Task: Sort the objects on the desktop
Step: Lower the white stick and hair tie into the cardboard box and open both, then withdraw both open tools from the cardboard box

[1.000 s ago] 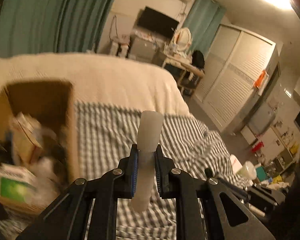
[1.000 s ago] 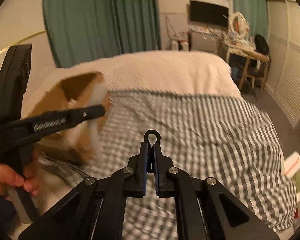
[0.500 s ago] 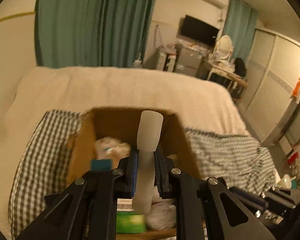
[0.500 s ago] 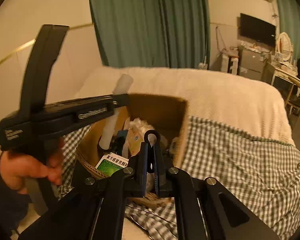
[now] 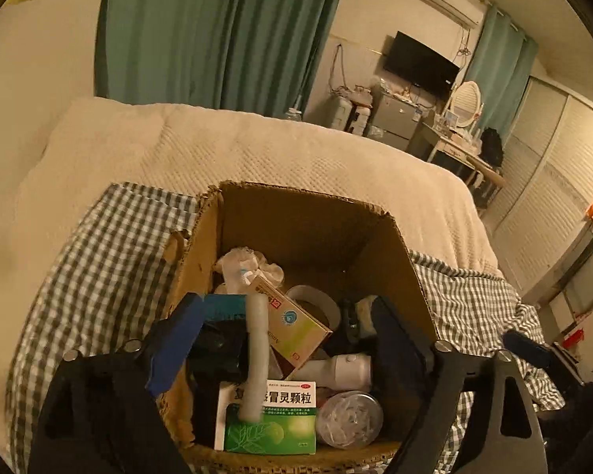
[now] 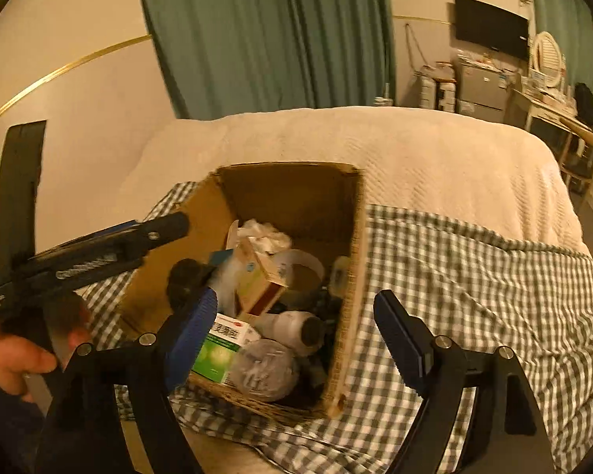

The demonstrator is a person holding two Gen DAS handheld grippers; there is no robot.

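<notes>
An open cardboard box (image 5: 304, 217) sits on the checked cloth (image 5: 99, 245) on the bed. It holds a green medicine box (image 5: 272, 422), a tan carton (image 5: 292, 324), a tape roll (image 5: 316, 300), a white bottle (image 5: 344, 367) and crumpled plastic. My left gripper (image 5: 284, 339) is open above the box. A translucent white tube (image 5: 256, 355) hangs loose between its jaws, touching neither. My right gripper (image 6: 296, 335) is open and empty, above the box's near right corner (image 6: 348, 316). The left gripper (image 6: 99, 260) also shows in the right wrist view, held by a hand.
A cream blanket (image 5: 257, 146) covers the bed behind the box. Green curtains (image 5: 217, 31) hang at the back. A desk with a mirror (image 5: 466, 106) and a wardrobe (image 5: 553, 205) stand to the right. The bed's edge drops off at the right.
Both grippers opened. My left gripper let go of the white tube over the box. My right gripper moved closer over the box.
</notes>
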